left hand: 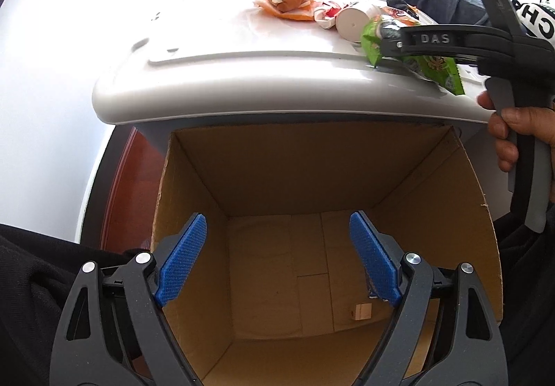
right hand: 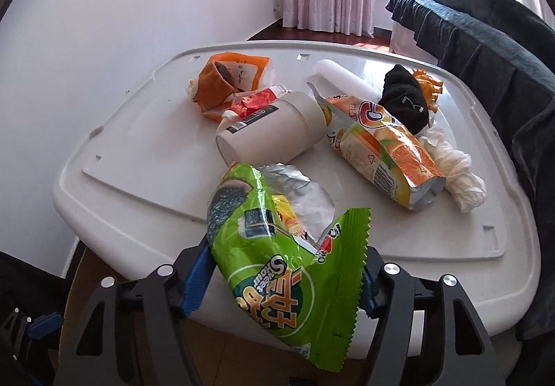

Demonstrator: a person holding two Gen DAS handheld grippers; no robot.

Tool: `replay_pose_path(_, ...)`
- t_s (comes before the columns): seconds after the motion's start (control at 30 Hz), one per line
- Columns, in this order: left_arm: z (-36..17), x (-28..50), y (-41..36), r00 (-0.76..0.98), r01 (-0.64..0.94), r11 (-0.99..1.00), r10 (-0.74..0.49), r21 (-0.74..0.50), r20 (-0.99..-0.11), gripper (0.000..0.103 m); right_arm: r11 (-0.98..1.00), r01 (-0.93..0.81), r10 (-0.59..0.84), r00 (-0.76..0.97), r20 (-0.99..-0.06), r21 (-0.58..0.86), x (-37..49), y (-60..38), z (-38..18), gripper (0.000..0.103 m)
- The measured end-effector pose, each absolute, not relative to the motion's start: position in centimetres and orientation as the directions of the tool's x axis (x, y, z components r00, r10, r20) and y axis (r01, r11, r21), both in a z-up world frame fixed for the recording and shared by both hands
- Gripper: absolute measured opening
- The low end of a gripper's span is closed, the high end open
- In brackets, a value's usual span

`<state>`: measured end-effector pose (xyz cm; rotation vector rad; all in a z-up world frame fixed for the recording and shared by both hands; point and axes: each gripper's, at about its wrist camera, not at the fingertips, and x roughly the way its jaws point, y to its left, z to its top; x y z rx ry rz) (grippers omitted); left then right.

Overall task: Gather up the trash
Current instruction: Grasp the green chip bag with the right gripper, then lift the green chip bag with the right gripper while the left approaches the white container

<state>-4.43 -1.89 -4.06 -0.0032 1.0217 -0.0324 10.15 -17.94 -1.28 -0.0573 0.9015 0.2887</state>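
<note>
My right gripper (right hand: 282, 268) is shut on a crumpled green snack bag (right hand: 277, 247), which hangs over the near edge of the white plastic lid (right hand: 138, 150). In the left wrist view the same bag (left hand: 440, 68) droops from the right gripper (left hand: 388, 37), held by a hand at the far right. My left gripper (left hand: 277, 223) is open with nothing between its blue pads (left hand: 180, 261), above an open cardboard box (left hand: 277, 170) below the lid's edge. More trash lies on the lid: a white cup (right hand: 270, 129) on its side, an orange juice pouch (right hand: 392, 157), an orange wrapper (right hand: 222, 80), and a red wrapper (right hand: 256, 101).
A small wooden block (left hand: 362, 311) lies on the box floor. A black sock (right hand: 402, 98), a white crumpled plastic bag (right hand: 454, 170), silver foil (right hand: 288, 181) and a white roll (right hand: 343, 77) are also on the lid. Dark cloth (right hand: 485, 49) drapes at the right; a white wall is left.
</note>
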Motion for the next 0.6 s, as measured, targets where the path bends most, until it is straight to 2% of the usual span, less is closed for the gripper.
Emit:
replay_pose_path(0.13, -4.0, -4.4, -1.7, 0.524, 0.012, 1.000, -0.024, -0.021, -0.852, 0.083, 0.965, -0.243, 0.227, 0.584, -0.779, 0.099, 9.2, -18.9, -0.8, 0.057)
replay_pose_path(0.3, -3.6, -4.6, -1.9, 0.531, 0.012, 1.000, -0.025, -0.022, -0.847, 0.083, 0.952, -0.221, 0.304, 0.577, -0.758, 0.214, 8.0, -20.8, 0.9, 0.056)
replay_pose_path(0.37, -3.3, -4.6, -2.1, 0.537, 0.019, 1.000, -0.025, -0.018, -0.843, 0.083, 0.960, -0.228, 0.271, 0.593, -0.758, 0.165, 7.7, -20.7, 1.7, 0.056)
replay_pose_path(0.43, -3.1, -4.7, -2.3, 0.545, 0.025, 1.000, -0.024, -0.013, -0.838, 0.083, 0.951, -0.225, 0.308, 0.593, -0.744, 0.214, 7.9, -21.2, 2.3, 0.056)
replay_pose_path(0.5, -3.0, -4.8, -2.6, 0.550, 0.033, 0.999, -0.017, 0.001, -0.835, 0.083, 0.976, -0.210, 0.181, 0.611, -0.770, 0.062, 8.1, -20.5, 1.9, 0.056)
replay_pose_path(0.53, -3.1, -4.8, -2.7, 0.549, 0.038, 0.999, -0.014, 0.008, -0.835, 0.083, 0.974, -0.219, 0.177, 0.602, -0.779, 0.051, 8.3, -20.4, 1.4, 0.056)
replay_pose_path(0.6, -3.1, -4.9, -2.9, 0.551, 0.047, 0.999, -0.005, 0.025, -0.834, 0.083, 0.966, -0.200, 0.248, 0.559, -0.791, 0.162, 8.8, -21.3, 0.1, 0.056)
